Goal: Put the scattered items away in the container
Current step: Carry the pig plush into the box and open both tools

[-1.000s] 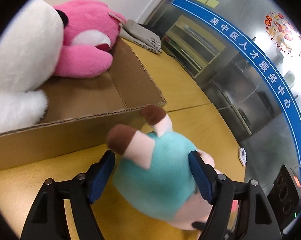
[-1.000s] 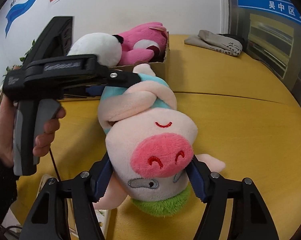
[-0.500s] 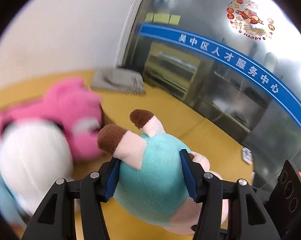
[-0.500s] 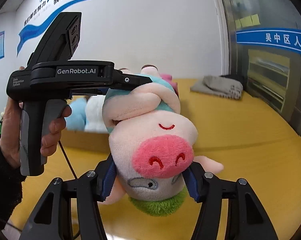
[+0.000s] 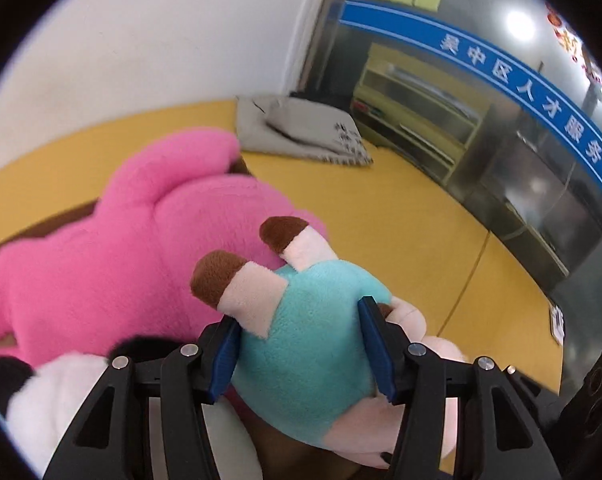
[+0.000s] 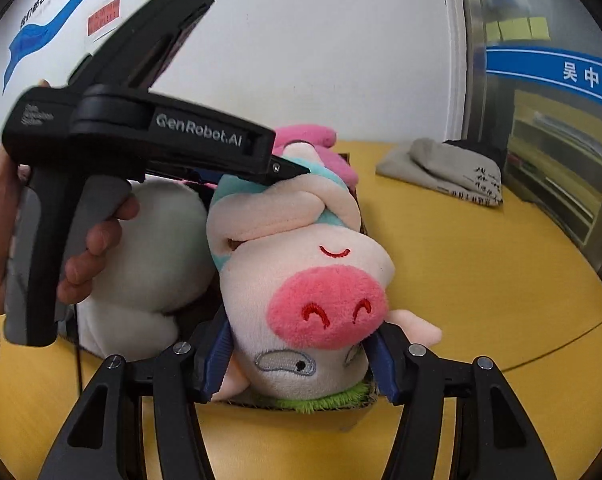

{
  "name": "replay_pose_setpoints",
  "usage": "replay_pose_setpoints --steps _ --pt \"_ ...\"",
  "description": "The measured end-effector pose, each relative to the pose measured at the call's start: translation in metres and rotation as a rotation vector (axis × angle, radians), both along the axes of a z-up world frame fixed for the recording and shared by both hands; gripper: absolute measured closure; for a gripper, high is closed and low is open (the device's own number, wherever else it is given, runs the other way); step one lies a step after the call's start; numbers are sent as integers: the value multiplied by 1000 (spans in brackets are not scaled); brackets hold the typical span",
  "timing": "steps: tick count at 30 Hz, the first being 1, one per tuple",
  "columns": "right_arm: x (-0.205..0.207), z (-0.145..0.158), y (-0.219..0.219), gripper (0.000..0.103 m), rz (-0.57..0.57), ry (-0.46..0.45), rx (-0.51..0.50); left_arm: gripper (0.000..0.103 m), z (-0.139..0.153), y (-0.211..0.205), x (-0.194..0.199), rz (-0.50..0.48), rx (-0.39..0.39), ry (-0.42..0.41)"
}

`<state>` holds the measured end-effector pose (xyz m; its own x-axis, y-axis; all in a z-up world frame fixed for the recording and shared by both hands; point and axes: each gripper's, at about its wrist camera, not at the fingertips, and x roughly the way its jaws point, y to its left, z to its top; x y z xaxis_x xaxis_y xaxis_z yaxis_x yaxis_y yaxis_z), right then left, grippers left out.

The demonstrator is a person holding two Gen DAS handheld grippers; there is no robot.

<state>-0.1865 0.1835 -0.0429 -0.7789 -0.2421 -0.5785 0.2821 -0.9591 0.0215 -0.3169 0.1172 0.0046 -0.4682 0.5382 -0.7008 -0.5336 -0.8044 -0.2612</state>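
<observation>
Yellow table (image 6: 481,280) is being left behind: the pig plush (image 6: 301,280), clamped at its teal body by the left tongs (image 5: 301,348) and at its head by the right tongs (image 6: 297,364), is now being held over the cardboard box (image 6: 341,414), above the pink plush (image 5: 121,248) and white plush (image 6: 153,248). Both tongs were tightened during the carry, so lowering and release look to be next.

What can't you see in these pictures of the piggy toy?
- Cardboard box: mostly hidden by the toys in both views.
- White plush: its face is hidden by the left gripper in the right wrist view.
- Pig plush: its face is turned away in the left wrist view.
</observation>
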Motion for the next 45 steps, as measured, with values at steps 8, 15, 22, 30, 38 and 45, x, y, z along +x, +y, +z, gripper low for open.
replay_pose_setpoints --steps 8,15,22,30,38,45 --pt "19 9 14 33 65 -84 20 47 -13 11 -6 -44 -64 -30" --pt "3 37 28 76 171 -110 50 45 -23 18 -2 -56 -112 -27" --pt "-23 8 16 82 211 -256 60 44 -19 15 9 -44 -135 -13" --pt "-13 5 16 82 212 -260 55 47 35 3 43 0 -54 160" --pt "-22 3 24 82 202 -263 18 51 -18 43 25 -37 -258 137" --pt "-9 21 22 64 98 -200 67 49 -20 41 26 18 -245 118"
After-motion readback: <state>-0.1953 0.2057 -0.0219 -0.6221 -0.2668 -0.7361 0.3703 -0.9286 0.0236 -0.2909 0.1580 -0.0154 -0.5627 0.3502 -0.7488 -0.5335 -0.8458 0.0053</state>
